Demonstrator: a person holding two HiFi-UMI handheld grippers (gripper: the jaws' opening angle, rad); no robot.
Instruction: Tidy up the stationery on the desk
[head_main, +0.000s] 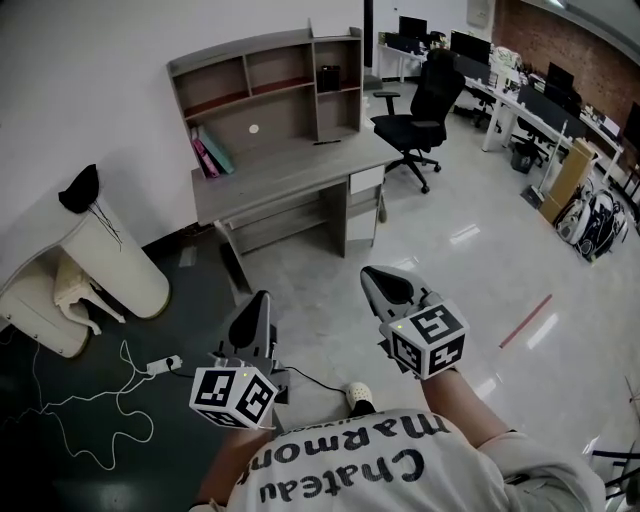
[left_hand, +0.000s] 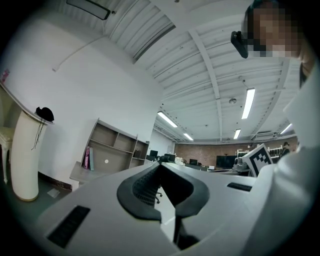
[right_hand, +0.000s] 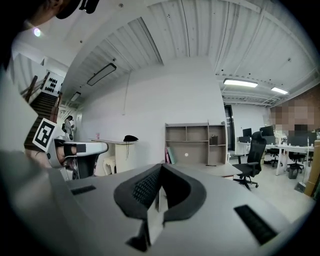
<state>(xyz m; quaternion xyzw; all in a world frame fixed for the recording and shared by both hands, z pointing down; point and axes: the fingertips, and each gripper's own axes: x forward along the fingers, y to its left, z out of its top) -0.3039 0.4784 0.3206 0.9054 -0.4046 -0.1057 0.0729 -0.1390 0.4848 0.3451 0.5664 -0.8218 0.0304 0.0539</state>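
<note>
Approach step, I'd say, with nothing picked up yet. The person stands on the open floor with both tools held out in front at about waist height. The left gripper (head_main: 262, 298) has its jaws closed tip to tip with nothing between them, and its own view shows only bare pads meeting. The right gripper (head_main: 372, 275) is the same: jaws fully together and empty.

The desk (head_main: 290, 178) sits well ahead of both grippers, across a stretch of bare floor and out of reach from here. It is slightly nearer the line of the left gripper than the right. The stationery visible from here:
- Pink and teal folders (head_main: 208, 155) lean at the desk's left end under the hutch, ahead-left of the left gripper.
- A thin dark item (head_main: 326, 142), maybe a pen but too small to tell, lies on the desktop roughly between the two grippers' lines.
- A dark box (head_main: 328, 77) stands in a hutch cubby above it.

An office chair (head_main: 425, 105) stands by the desk's right end, ahead and right of the right gripper. A power strip (head_main: 165, 365) and its cable lie on the floor just left of the left gripper.

The next move calls for closing the gap to the desk while keeping clear of the chair and cable. After that, the jaws of one gripper have to be opened before going for the loose item on the desktop.
</note>
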